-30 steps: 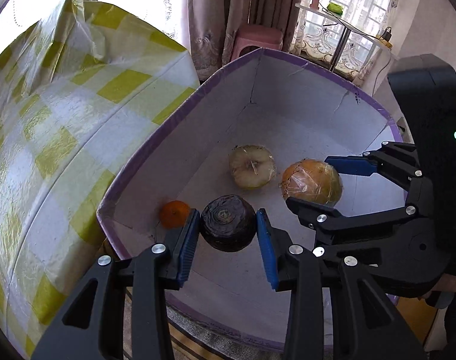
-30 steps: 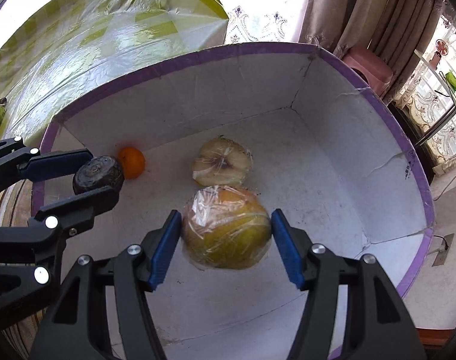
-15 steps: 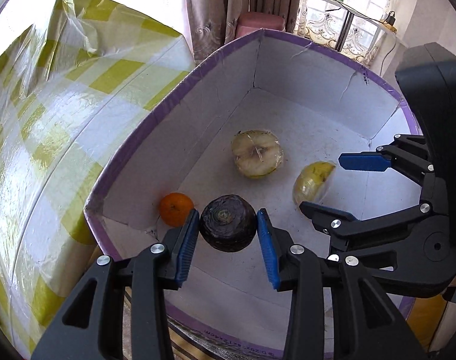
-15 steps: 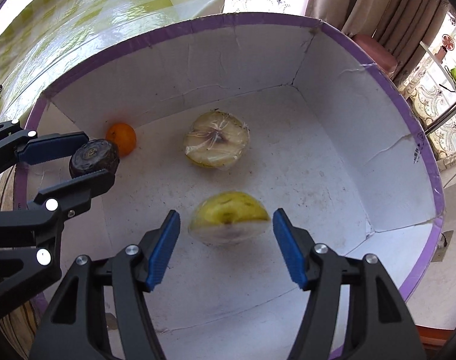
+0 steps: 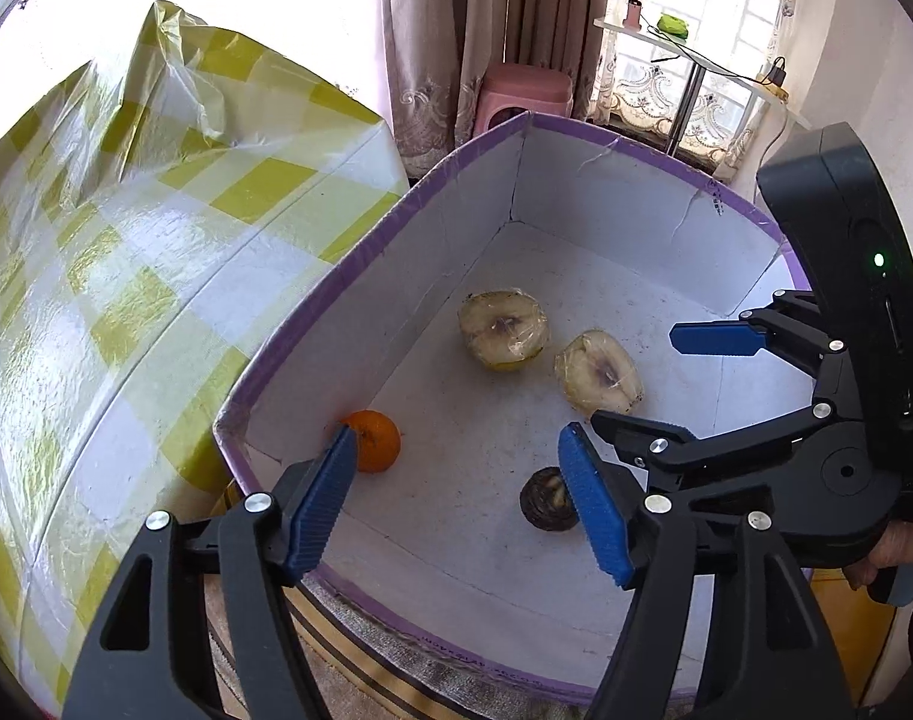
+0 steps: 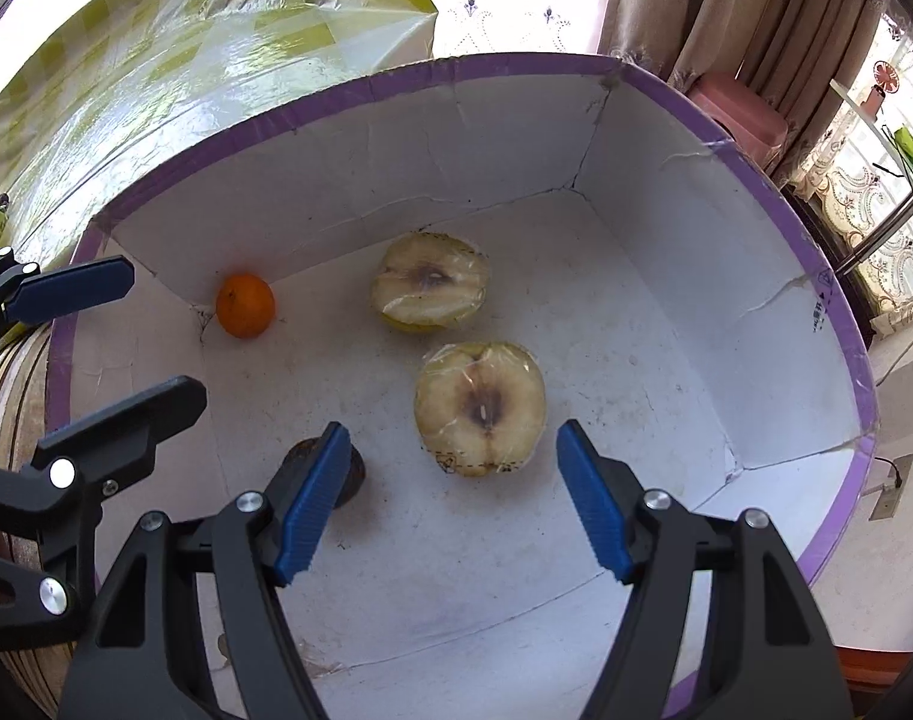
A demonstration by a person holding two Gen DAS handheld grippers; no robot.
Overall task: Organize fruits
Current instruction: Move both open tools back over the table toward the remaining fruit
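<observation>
Plastic-wrapped cut fruit half, browned core, possibly apple

We find no legible text, small dark printed marks on the purple rim of the box, too small for us to read

Both handheld tools are matte black plastic: the left gripper and the right gripper each end in 2 angular fingers faced with ribbed blue pads, with round silver screws at the joints. Seen from the left wrist view, the right gripper has a tall black housing carrying a small green light. Bare skin of the person's right hand shows below that body at the right edge.
</observation>
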